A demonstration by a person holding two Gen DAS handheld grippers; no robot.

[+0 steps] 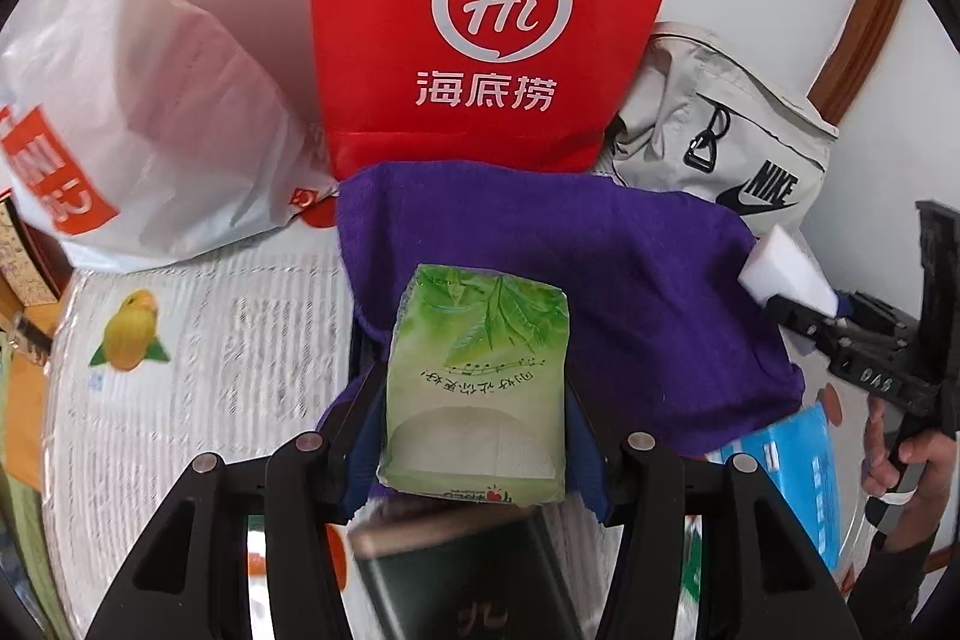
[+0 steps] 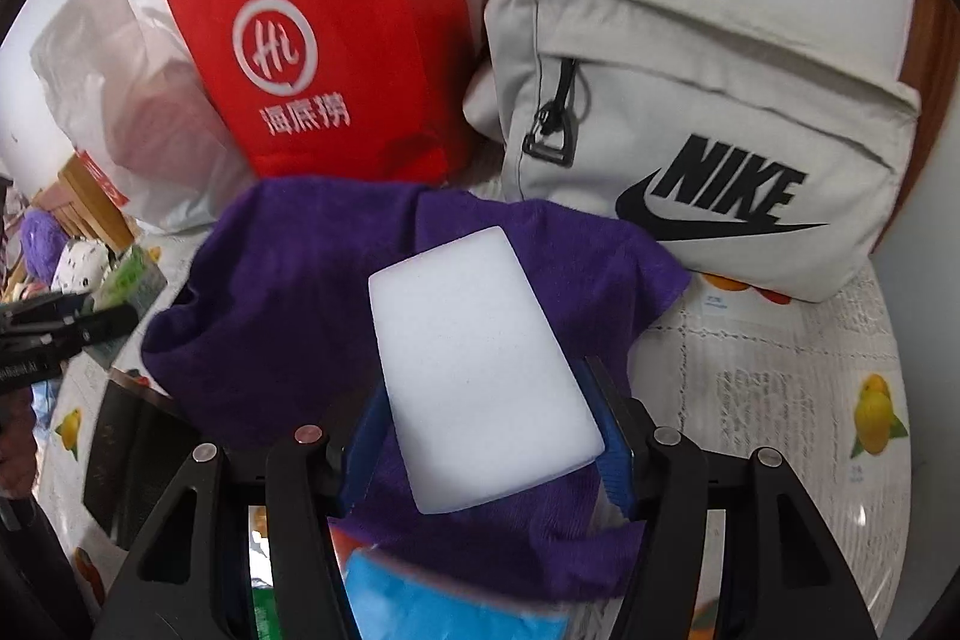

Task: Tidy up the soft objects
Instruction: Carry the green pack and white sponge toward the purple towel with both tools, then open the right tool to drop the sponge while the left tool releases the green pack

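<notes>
My left gripper (image 1: 474, 400) is shut on a green tissue pack (image 1: 474, 382) and holds it above a purple towel (image 1: 630, 292) on the table. My right gripper (image 2: 486, 400) is shut on a white sponge block (image 2: 480, 370) above the same purple towel (image 2: 270, 292). The right gripper (image 1: 804, 307) with the sponge (image 1: 786, 274) shows at the right of the left wrist view. The left gripper (image 2: 120, 313) with the green pack (image 2: 135, 277) shows at the left edge of the right wrist view.
A red paper bag (image 1: 480, 10), a white plastic bag (image 1: 150, 100) and a grey Nike bag (image 2: 720, 130) stand behind the towel against the wall. A dark tin (image 1: 468, 574) and a blue packet (image 1: 804, 472) lie near me on the lemon-print tablecloth (image 1: 180, 370).
</notes>
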